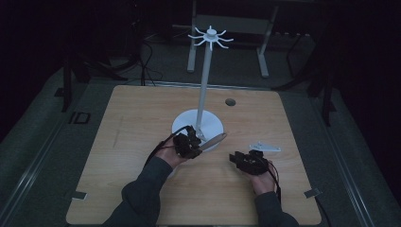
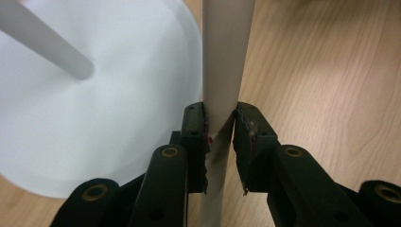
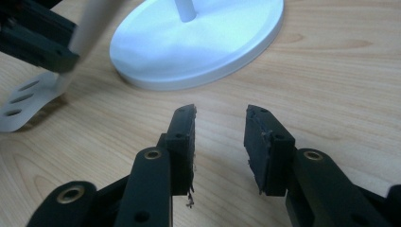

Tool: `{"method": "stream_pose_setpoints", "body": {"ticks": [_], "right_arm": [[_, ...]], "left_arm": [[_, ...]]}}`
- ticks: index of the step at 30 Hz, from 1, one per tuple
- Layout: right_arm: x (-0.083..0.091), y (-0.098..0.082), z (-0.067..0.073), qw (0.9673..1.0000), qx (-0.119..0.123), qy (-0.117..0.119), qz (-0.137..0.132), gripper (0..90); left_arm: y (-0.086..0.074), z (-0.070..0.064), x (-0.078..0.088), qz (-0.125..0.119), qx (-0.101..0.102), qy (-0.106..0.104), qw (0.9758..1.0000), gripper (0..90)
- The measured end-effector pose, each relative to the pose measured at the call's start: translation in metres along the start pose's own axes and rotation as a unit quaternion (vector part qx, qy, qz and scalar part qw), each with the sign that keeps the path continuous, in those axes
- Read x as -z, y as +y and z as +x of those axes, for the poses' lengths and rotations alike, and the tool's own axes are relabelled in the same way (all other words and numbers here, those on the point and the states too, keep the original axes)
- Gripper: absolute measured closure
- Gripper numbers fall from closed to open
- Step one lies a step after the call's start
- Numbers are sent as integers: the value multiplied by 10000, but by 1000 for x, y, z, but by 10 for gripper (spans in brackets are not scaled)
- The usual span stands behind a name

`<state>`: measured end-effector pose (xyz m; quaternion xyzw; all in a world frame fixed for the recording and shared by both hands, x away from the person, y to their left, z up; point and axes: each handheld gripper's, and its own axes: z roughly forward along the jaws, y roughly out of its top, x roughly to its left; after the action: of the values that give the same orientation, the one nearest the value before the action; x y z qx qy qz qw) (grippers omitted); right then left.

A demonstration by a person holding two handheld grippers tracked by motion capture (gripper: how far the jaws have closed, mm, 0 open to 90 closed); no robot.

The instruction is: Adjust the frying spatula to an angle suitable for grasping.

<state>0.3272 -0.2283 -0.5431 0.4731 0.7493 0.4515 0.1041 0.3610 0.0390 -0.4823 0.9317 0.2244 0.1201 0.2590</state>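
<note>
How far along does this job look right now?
Nothing hangs on the stand's hooks yet. The left gripper is shut on a pale utensil handle beside the stand's base. The right gripper is open and empty. Probably left to do: lifting the utensil to a hook.

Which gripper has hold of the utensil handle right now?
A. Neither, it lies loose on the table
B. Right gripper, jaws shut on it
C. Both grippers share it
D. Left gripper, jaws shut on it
D: in the left gripper view the left gripper has its jaws clamped on the pale handle, while the right gripper stands open over bare table.
</note>
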Motion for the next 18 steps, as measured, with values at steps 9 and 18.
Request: {"method": "stream_pose_setpoints", "body": {"ticks": [9, 18], "right_arm": [[2, 0, 2, 9999, 126, -46, -22, 637], [2, 1, 5, 9999, 157, -26, -25, 637]], "left_arm": [[-1, 2, 26, -696, 282, 471, 9961, 748], [-8, 1, 47, -1389, 577, 798, 9854, 748]]}}
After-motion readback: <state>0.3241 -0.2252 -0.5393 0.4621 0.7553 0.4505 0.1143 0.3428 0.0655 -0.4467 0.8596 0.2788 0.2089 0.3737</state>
